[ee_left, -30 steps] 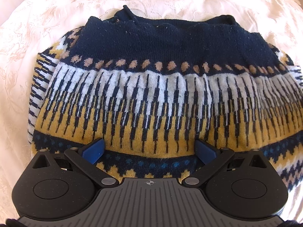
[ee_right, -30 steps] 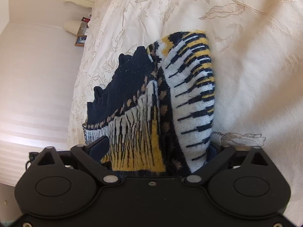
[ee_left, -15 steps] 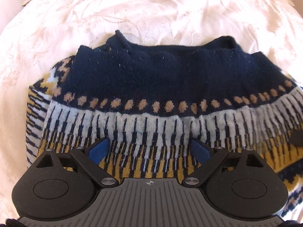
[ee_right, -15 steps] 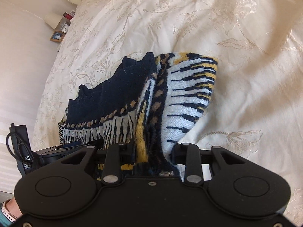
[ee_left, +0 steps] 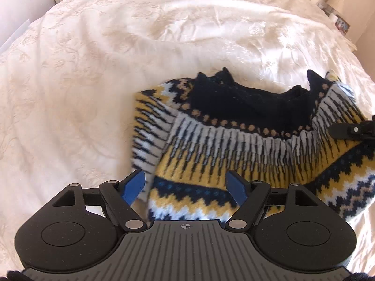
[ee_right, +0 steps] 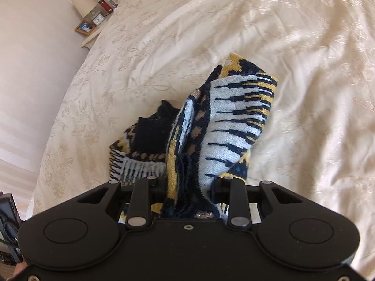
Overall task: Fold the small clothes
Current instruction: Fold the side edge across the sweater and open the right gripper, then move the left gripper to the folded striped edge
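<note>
Bed with a cream, flower-patterned cover, rumpled.
One knitted sweater lies on it toward three o'clock in the left wrist view, navy, yellow and white, bunched with one side lifted off the cover.

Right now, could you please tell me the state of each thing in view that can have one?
Sweater: partly folded on the bedspread, one side lifted and bunched.
Left gripper: open, over the sweater's near edge, holding nothing.
Right gripper: shut on the sweater, holding the bunched side up.
</note>
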